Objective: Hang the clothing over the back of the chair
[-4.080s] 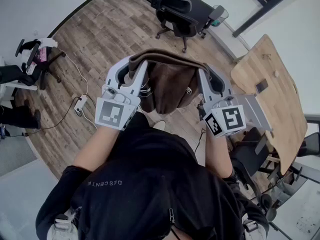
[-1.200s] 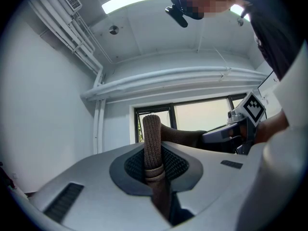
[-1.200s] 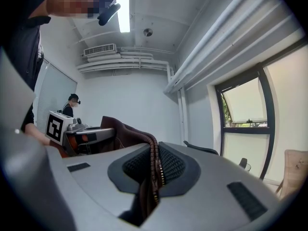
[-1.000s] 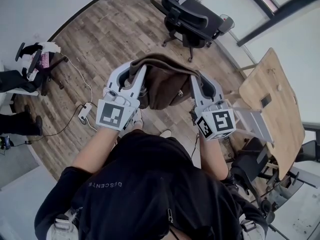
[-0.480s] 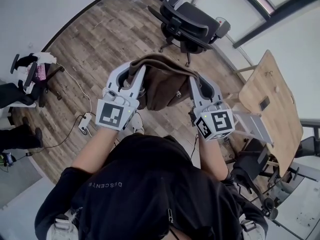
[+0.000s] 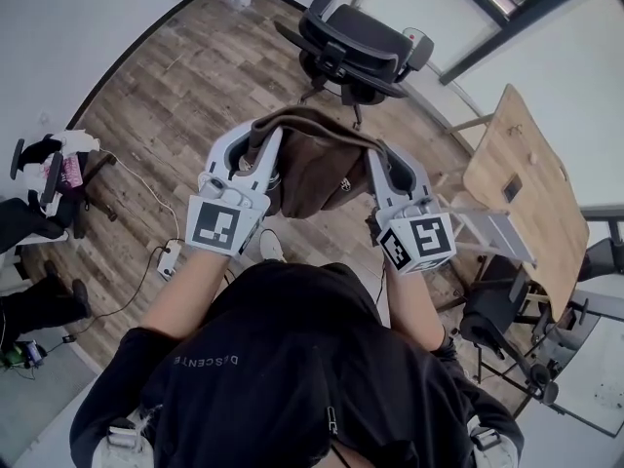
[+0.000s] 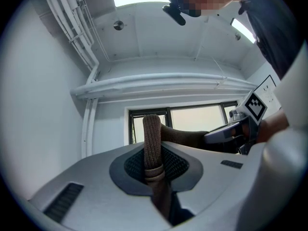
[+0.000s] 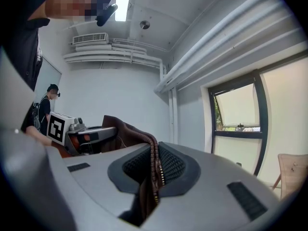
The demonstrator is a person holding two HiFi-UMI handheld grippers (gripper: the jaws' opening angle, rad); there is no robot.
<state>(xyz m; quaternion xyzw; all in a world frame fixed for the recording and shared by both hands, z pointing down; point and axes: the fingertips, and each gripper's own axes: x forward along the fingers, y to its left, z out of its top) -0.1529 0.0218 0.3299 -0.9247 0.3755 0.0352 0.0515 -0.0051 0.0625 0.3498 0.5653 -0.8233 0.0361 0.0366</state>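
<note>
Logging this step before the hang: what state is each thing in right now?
jacket, held up off the floor, body hanging down
left gripper, shut on the jacket's ribbed edge
right gripper, shut on the jacket's zipper edge
office chair, upright, backrest bare

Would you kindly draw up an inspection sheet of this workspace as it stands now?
Surface: wooden plank floor.
Job's things: brown garment held up between both grippers; black office chair ahead, its back bare.
Clutter: items piled on a second chair at left.
Grippers: left gripper and right gripper each shut on the brown garment.
Cables: white cable and power strip on the floor.
Surroundings: wooden table at right; window.
</note>
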